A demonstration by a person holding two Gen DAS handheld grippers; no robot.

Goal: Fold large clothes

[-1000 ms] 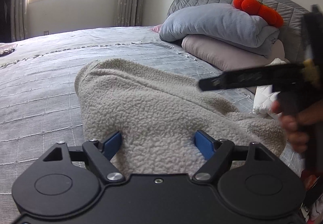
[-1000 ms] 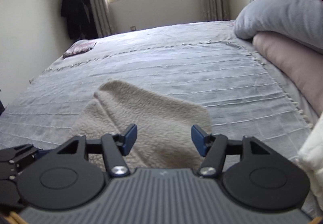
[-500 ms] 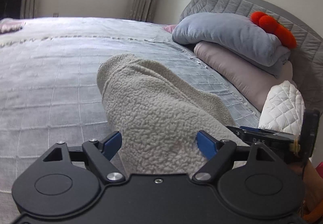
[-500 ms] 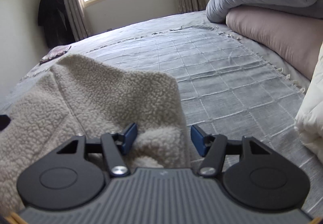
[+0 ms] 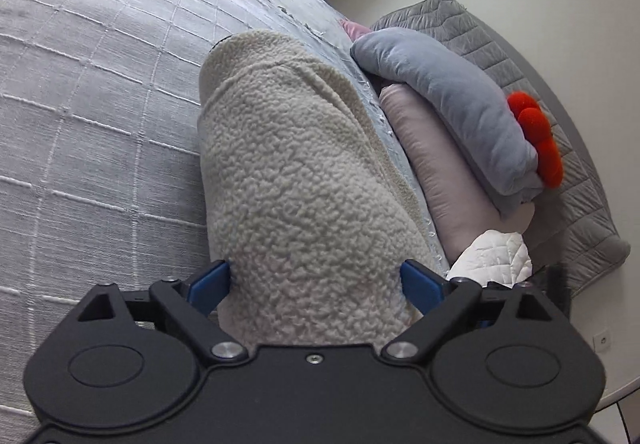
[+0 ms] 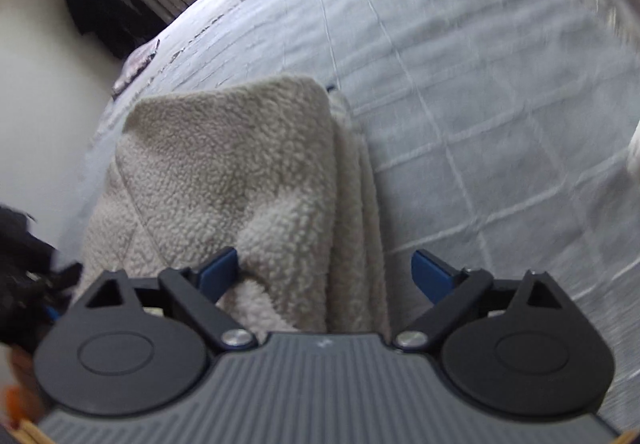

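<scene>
A cream fleece garment [image 5: 296, 180] lies folded into a thick bundle on the grey bedspread [image 5: 80, 92]. My left gripper [image 5: 316, 284] is open, its blue fingers spread on either side of the near end of the bundle. In the right wrist view the same garment [image 6: 240, 164] shows stacked layers along its right edge. My right gripper [image 6: 326, 270] is open, with the fleece filling the left half of the gap between its fingers. The right wrist view is blurred and tilted.
A grey-blue pillow [image 5: 444, 100] lies on a pink pillow [image 5: 444, 180] against the quilted headboard [image 5: 520, 56], with a red plush [image 5: 538, 140] on top. A white quilted item [image 5: 496, 256] is at the right. Dark clothing [image 6: 104, 12] hangs on the wall.
Both cameras have tilted and pushed closer to the fleece. The garment now fills the gap between each gripper's fingers. Both stay open.
</scene>
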